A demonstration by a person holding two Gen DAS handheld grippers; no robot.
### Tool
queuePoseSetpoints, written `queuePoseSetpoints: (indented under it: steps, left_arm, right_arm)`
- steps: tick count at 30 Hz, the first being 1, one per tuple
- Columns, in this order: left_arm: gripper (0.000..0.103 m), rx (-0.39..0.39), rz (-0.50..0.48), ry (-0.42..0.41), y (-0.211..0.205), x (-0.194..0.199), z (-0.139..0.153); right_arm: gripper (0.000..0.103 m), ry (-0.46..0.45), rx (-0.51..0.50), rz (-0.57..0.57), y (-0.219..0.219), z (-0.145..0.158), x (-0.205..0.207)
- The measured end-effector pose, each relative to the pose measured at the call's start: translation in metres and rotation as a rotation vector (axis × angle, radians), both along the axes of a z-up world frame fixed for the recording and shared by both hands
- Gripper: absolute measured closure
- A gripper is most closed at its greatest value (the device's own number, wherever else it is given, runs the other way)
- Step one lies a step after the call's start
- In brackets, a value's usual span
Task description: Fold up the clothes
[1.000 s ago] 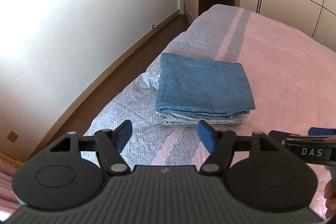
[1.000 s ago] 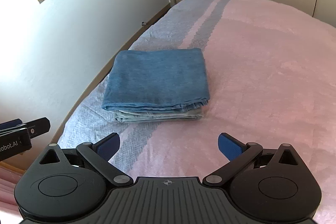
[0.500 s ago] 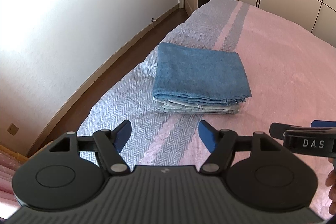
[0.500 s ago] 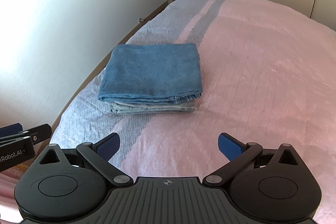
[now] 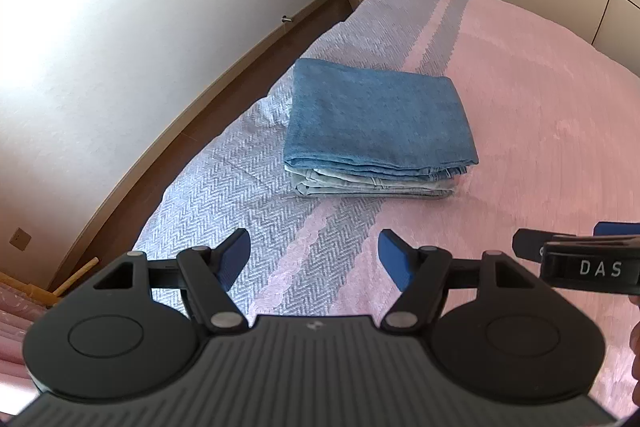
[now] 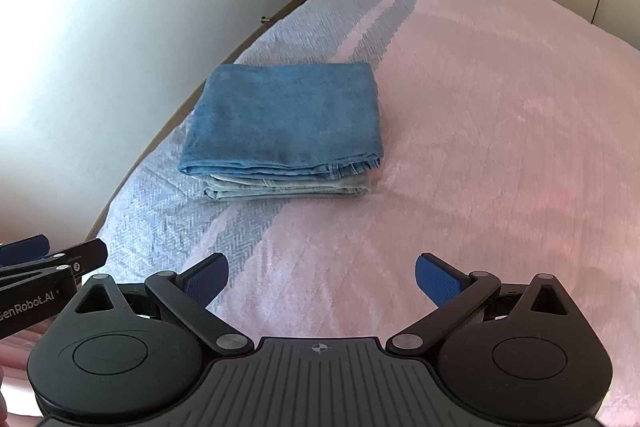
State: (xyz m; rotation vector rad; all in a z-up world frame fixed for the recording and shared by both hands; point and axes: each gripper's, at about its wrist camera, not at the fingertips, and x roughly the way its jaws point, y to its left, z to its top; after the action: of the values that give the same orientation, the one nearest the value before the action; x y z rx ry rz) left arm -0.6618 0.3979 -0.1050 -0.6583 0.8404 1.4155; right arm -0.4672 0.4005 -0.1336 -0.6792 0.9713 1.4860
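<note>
While the folded jeans (image 5: 380, 131) lie apart, left tool (image 5: 314, 259) and right tool (image 6: 322, 279) gape wide, holding nothing.

Your left gripper (image 5: 314, 253) hovers with jaws apart over the bed (image 5: 540, 99), holding nothing. The folded jeans (image 5: 378, 131) lie stacked ahead of it. Your right gripper (image 5: 576, 259) edges in at right.

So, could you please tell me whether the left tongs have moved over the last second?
Yes. The left tongs have pulled back from the folded clothes, which now sit farther off on the bedspread.
</note>
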Motion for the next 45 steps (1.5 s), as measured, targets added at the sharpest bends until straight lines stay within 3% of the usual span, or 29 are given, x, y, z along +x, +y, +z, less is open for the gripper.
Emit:
queuePoseSetpoints:
  steps: [45]
  left_arm:
    - [0.036, -0.124, -0.089, 0.009, 0.071, 0.012, -0.051]
  right_arm:
    - [0.001, 0.002, -0.176, -0.068, 0.056, -0.055, 0.003]
